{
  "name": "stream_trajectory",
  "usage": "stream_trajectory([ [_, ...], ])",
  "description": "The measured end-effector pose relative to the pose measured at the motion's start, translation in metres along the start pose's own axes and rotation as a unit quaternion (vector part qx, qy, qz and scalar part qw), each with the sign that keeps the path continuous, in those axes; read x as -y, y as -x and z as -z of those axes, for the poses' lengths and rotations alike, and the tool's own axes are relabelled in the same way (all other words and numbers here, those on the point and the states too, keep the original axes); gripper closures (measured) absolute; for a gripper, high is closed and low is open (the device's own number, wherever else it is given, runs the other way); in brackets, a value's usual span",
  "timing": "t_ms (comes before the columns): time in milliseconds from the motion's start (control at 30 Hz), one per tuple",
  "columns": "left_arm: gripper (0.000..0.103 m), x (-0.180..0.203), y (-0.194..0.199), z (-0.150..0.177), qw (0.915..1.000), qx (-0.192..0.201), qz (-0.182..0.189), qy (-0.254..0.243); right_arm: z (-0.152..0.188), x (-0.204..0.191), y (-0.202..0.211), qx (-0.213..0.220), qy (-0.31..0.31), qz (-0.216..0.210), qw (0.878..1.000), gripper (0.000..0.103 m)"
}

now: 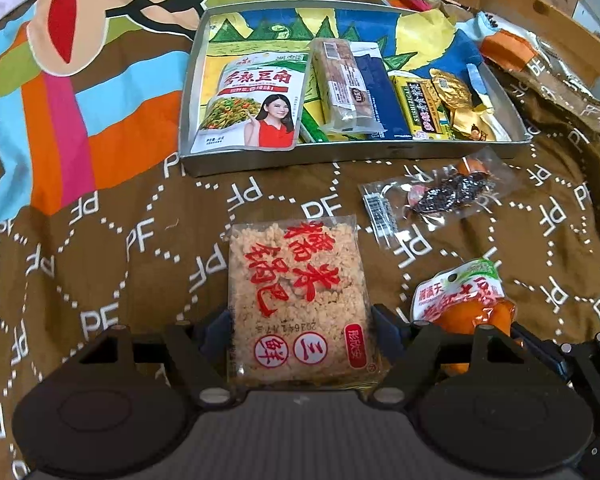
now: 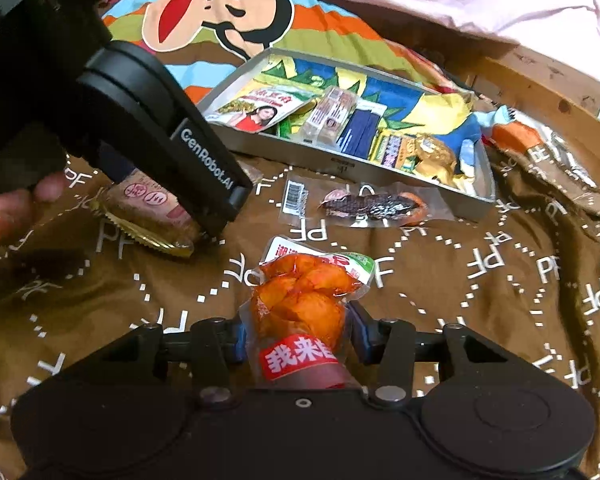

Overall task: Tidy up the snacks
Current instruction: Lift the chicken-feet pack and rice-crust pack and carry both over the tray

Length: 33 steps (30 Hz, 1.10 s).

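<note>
My left tool [image 1: 302, 320] is clamped on the rice cracker packet [image 1: 300, 300] and my right tool [image 2: 298, 330] on the orange snack pouch [image 2: 300, 304], both near the tray [image 1: 340, 154] on the bed.

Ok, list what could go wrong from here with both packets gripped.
1. The left gripper holds the rice cracker pack only at its near end; it may sag or slip out.
2. The right gripper squeezes the soft orange snack pouch, which could deform or slide.
3. The tray is crowded, so new packets may pile unevenly.
</note>
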<state>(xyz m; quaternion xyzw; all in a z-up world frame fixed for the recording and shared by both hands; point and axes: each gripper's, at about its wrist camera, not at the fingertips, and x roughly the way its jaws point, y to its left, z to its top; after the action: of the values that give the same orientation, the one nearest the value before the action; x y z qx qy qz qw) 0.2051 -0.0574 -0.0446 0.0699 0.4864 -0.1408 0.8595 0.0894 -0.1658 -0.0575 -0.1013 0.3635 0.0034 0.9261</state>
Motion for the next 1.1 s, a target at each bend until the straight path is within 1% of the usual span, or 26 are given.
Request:
stream_trajectory([
  [167,0.026,-0.002,0.021,0.008,0.9996,0.025,0.002,0.017,-0.001,0.005,0.015,0.028,0.004,0.022,0.999,0.054],
  [433,0.026,-0.003,0.049,0.001,0.9956,0.091,-0.004,0.024,-0.008,0.022,0.030,0.084,-0.021,0.047,0.995,0.054],
  [767,0.026,-0.007,0.064,-0.015,0.9843,0.167,-0.024,0.052,-0.022,0.033,0.037,0.144,-0.026,0.067,0.987,0.054],
  [967,0.026,-0.009,0.066,-0.030,0.9762,0.204,-0.041,0.062,-0.037,0.040,0.027,0.158,-0.023,0.068,0.985,0.054],
  [1100,0.026,-0.010,0.061,-0.044,0.9718,0.223,-0.044,0.064,-0.050,0.045,0.017,0.171,-0.017,0.071,0.983,0.054],
])
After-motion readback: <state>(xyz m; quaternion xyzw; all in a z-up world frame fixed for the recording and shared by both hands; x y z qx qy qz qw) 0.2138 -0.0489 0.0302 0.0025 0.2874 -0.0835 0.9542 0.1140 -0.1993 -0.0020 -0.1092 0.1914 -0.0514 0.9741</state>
